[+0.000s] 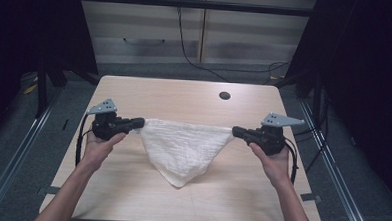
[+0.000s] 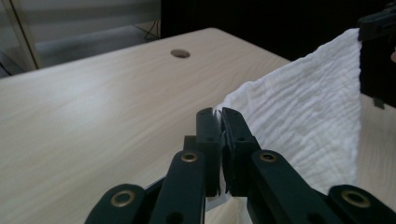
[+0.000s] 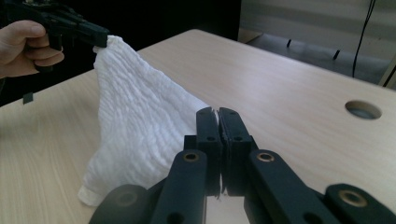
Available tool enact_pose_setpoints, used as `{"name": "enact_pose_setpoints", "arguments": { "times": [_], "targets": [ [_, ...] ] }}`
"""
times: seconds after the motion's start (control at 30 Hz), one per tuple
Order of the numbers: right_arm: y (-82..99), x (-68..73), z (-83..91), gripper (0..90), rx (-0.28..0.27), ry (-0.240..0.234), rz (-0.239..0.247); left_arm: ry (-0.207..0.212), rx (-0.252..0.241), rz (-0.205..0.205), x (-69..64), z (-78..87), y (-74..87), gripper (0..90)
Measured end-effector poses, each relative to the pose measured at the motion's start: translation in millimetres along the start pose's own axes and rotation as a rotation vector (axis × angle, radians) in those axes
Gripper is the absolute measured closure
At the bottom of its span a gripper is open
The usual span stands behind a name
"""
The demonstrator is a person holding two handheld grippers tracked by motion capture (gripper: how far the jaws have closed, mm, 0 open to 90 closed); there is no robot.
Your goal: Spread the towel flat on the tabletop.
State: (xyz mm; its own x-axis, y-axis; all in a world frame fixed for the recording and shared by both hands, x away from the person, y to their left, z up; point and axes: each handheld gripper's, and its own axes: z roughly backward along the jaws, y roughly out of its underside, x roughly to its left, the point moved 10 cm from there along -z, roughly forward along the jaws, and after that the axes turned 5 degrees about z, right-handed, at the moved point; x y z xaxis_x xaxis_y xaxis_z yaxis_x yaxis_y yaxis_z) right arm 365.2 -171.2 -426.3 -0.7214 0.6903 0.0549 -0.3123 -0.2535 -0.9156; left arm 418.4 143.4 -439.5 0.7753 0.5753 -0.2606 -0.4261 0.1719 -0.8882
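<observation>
L gripper, over the tabletop's left side: jaws pressed together on the left top corner of the white cloth, a sliver of fabric pinched betw. them. Cloth hangs stretched betw. both grippers above the tabletop's middle, top edge taut, lower part sagging to a point toward the near edge; tip prob. touches the wood, hard to tell. Round hole near the far edge, right of centre. R gripper, over the right side: jaws clamped on the cloth's right corner.
</observation>
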Motion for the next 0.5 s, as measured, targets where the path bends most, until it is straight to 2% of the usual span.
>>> {"name": "enact_pose_setpoints", "arguments": {
  "times": [0.17,0.3,0.43,0.5],
  "targets": [
    [-30.4,-3.8,7.5,88.1,-0.017,0.026,0.047,-0.020,-0.048,-0.017,1.6,8.7,-28.0,86.8],
    [-58.7,-7.4,14.4,88.1,-0.047,0.039,0.074,-0.035,-0.088,-0.011,5.5,14.0,-51.6,86.8],
    [-89.9,-9.8,20.2,88.1,-0.086,0.058,0.091,-0.059,-0.111,-0.018,8.1,15.6,-75.5,86.9],
    [-105.7,-10.9,22.9,88.1,-0.095,0.065,0.105,-0.069,-0.108,-0.029,11.2,16.9,-87.4,86.8]
  ]
}}
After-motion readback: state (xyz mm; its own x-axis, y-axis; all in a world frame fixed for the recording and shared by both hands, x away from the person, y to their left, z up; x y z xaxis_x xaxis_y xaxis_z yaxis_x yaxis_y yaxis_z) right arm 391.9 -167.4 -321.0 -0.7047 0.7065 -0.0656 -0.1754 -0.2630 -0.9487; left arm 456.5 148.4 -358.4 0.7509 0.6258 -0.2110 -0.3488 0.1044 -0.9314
